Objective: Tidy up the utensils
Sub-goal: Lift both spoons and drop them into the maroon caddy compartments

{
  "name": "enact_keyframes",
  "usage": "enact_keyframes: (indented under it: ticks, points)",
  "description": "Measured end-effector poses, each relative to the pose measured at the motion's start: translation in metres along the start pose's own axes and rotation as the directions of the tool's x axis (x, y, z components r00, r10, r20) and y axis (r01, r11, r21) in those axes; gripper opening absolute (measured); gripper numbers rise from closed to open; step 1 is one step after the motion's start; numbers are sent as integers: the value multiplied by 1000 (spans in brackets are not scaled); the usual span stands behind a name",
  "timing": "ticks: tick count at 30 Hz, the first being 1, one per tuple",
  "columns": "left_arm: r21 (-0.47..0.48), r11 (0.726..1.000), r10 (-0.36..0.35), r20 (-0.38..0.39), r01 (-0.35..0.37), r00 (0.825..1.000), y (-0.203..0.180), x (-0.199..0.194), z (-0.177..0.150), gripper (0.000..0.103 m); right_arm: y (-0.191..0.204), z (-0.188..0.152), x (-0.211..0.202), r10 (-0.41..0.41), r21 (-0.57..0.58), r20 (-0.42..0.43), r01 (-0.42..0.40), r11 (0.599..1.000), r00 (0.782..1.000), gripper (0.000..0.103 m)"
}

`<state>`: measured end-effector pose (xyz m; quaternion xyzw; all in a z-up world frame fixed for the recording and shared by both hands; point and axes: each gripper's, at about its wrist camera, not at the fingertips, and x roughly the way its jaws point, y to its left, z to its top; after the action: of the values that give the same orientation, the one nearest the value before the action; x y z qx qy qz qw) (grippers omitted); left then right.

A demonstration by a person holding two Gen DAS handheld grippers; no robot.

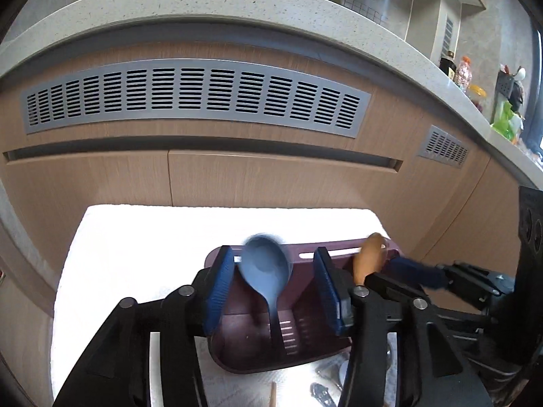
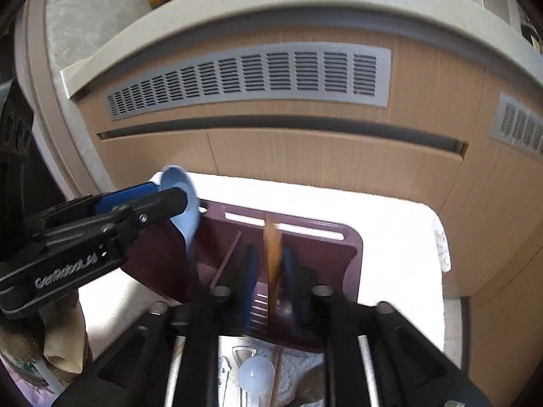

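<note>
Maroon utensil caddy (image 1: 298, 339) with blue ladle (image 1: 266, 266), wooden spoon (image 2: 272, 254), chopstick (image 2: 225, 259) inside.

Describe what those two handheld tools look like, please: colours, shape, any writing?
Both are black, angular linkages with silver pivot bolts. The left tool and the right tool each carry two flat fingers faced with ribbed blue pads. White lettering marks the left tool's side. No cables or sleeves show.

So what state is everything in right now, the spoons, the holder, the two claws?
Blue spoon: standing in holder, released.
Wooden spoon: upright, clamped by the right gripper.
Left gripper: jaws open.
Utensil holder: upright on white cloth.
Translucent spoon: lying flat.
</note>
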<state>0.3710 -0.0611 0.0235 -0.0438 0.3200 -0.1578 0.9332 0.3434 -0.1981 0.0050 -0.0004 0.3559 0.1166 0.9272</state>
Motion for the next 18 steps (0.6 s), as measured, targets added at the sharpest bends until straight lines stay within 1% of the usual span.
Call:
enact_keyframes:
  ticks: [4, 5, 6, 7, 9, 10, 12, 15, 18]
  points:
    - [-10, 1000, 11, 18, -11, 1000, 2, -12, -5, 52, 2, -4, -10, -49, -20, 47, 50, 999, 998, 38]
    - [-9, 1000, 16, 23, -15, 1000, 2, -16, -6, 54, 1, -5, -13, -56, -22, 58, 57, 998, 997, 40]
    - [-6, 1000, 20, 26, -20, 999, 1, -21, -7, 58, 1, -6, -19, -64, -23, 72, 66, 998, 995, 46]
    - [-4, 1000, 22, 29, -22, 999, 0, -27, -9, 59, 2, -8, -25, -74, -26, 87, 76, 997, 994, 51]
    - [-2, 1000, 27, 33, -27, 999, -2, -38, -15, 62, 3, -13, -39, -91, -28, 119, 95, 995, 989, 72]
    - [0, 1000, 30, 35, -30, 999, -3, -44, -18, 62, 3, -16, -45, -99, -28, 133, 104, 994, 986, 76]
    - [4, 999, 39, 34, -39, 999, -5, -55, -26, 69, 6, -23, -57, -116, -39, 152, 124, 992, 981, 86]
    - [11, 999, 48, 29, -49, 998, -9, -71, -42, 72, 9, -39, -71, -125, -49, 160, 134, 990, 979, 94]
    - [22, 997, 67, 7, -67, 998, -13, -83, -59, 74, 12, -61, -81, -128, -61, 147, 138, 989, 981, 96]
